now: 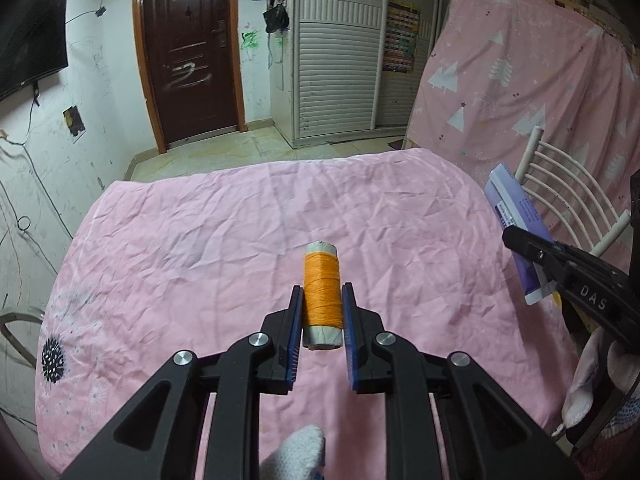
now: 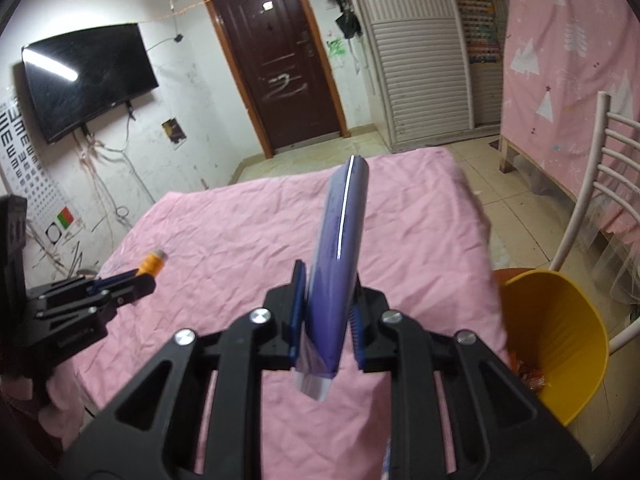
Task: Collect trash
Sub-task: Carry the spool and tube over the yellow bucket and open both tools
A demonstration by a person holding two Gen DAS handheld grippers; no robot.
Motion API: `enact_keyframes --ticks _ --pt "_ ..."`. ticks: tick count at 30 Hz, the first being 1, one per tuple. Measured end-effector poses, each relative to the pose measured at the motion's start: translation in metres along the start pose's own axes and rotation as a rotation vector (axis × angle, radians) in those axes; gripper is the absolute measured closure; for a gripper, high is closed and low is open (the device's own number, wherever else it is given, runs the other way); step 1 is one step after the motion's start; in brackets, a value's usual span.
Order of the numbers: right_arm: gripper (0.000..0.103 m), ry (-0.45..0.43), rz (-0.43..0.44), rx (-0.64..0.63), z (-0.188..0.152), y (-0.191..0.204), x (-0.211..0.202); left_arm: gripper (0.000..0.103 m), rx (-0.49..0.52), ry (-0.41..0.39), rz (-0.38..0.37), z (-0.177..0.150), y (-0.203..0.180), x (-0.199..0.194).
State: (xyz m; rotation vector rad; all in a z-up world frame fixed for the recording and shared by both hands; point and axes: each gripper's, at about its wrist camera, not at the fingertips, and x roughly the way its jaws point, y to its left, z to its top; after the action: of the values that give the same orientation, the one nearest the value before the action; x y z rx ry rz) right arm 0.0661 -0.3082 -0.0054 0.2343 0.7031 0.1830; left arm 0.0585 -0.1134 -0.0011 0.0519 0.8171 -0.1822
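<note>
My left gripper (image 1: 322, 294) is shut on an orange thread spool (image 1: 322, 294) with grey ends, held above the pink-covered table (image 1: 200, 240). The spool also shows at the left of the right wrist view (image 2: 152, 263), in the left gripper (image 2: 132, 280). My right gripper (image 2: 330, 276) is shut on a flat purple box (image 2: 340, 248), held upright over the table's right side. The box and right gripper show at the right edge of the left wrist view (image 1: 520, 232). A yellow bin (image 2: 560, 328) with some trash inside stands on the floor right of the table.
A white chair (image 2: 592, 208) stands behind the bin. A pink sheet hangs over a frame (image 1: 520, 72) at the right. A brown door (image 1: 188, 52), a shuttered cabinet (image 1: 340, 52) and a wall television (image 2: 88, 76) lie beyond the table.
</note>
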Motion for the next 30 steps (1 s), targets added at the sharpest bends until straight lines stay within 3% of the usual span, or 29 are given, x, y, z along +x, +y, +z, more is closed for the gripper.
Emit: enact_keyframes --ticks 21,30 --pt "0.084 -0.132 -0.254 0.097 0.004 -0.110 -0.043 0.094 0.206 -0.036 -0.095 0.037 -0.136 0.000" --pt "0.084 -0.127 -0.308 0.144 -0.007 -0.152 -0.044 0.094 0.231 -0.032 -0.241 0.046 -0.189 0.017"
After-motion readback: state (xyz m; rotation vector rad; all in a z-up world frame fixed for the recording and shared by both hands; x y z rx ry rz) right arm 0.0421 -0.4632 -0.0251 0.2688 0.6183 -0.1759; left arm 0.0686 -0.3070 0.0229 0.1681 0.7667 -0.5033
